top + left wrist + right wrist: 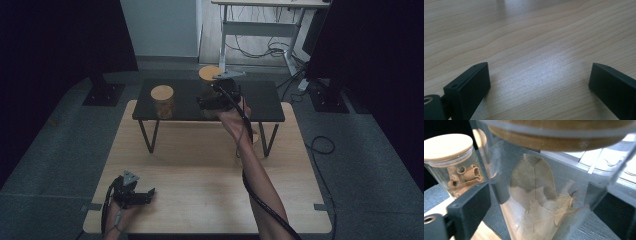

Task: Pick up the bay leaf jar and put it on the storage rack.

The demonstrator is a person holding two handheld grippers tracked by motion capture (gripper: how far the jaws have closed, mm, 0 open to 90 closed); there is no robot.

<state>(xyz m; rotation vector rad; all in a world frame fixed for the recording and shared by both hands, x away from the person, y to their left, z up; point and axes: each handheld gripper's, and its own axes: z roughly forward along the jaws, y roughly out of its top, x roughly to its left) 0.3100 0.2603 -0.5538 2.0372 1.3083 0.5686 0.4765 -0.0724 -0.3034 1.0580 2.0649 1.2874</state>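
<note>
Right gripper (207, 102) is standing open around the clear glass jar of dried leaves with a wooden lid (541, 202), on the low black shelf (260, 100). Left gripper (142, 196) is resting open on the light wooden desk (200, 175), nothing between its jaws.

You have a cinnamon jar (162, 101) on the left of the black shelf (265, 102), which stands on the far half of the wooden table (200, 185).

Right forearm stretched forward across counter (200, 170), wrist raised, right tongs (209, 102) level, pointing left, 2 jaws spread wide. Left hand (117, 215) low at near edge, left tongs (148, 194) resting flat, jaws wide apart, nothing between them.
</note>
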